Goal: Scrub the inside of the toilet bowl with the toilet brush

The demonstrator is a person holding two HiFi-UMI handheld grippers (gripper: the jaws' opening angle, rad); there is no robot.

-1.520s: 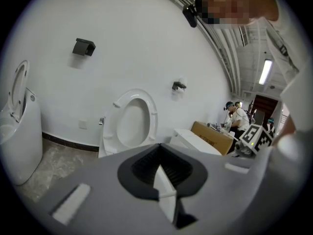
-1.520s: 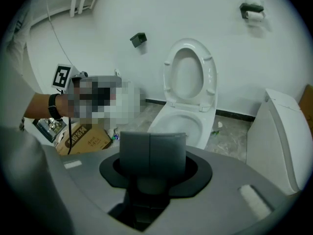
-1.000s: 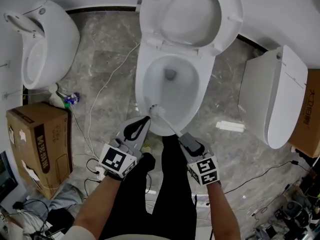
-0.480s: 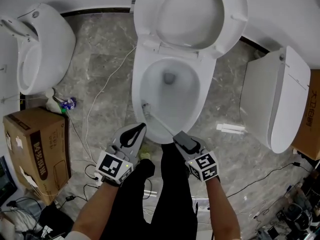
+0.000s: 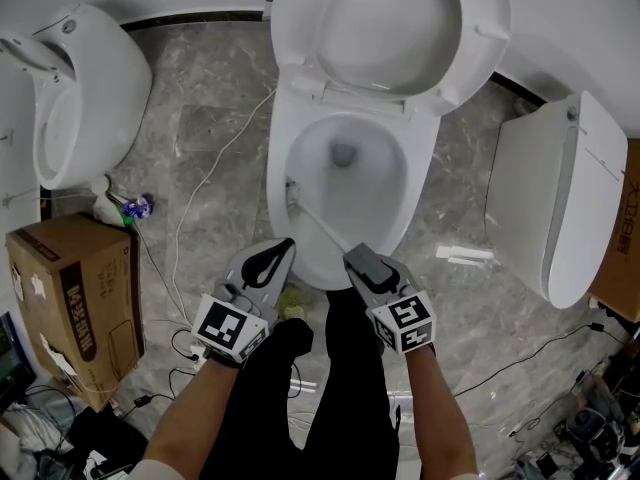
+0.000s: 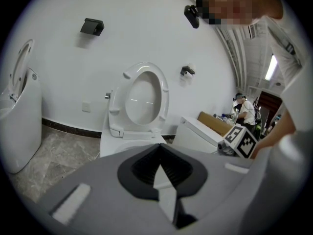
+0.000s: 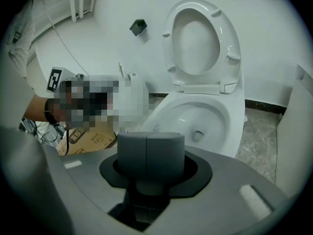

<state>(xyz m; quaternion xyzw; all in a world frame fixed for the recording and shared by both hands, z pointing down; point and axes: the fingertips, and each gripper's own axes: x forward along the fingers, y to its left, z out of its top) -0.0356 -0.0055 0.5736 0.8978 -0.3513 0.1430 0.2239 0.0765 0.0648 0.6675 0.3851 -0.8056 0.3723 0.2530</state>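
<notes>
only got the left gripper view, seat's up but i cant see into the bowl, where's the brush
Observer: The head view shows the toilet brush slanting from the right gripper into the toilet bowl, its head by the inner wall on the person's left.
Operator: is right actually gripping it
Observer: Yes, the right gripper view shows its jaws shut round the brush's thick grey grip.
Operator: floor clear on my left
Observer: No, a cardboard box stands there, with a white cable trailing between it and the toilet.
</notes>
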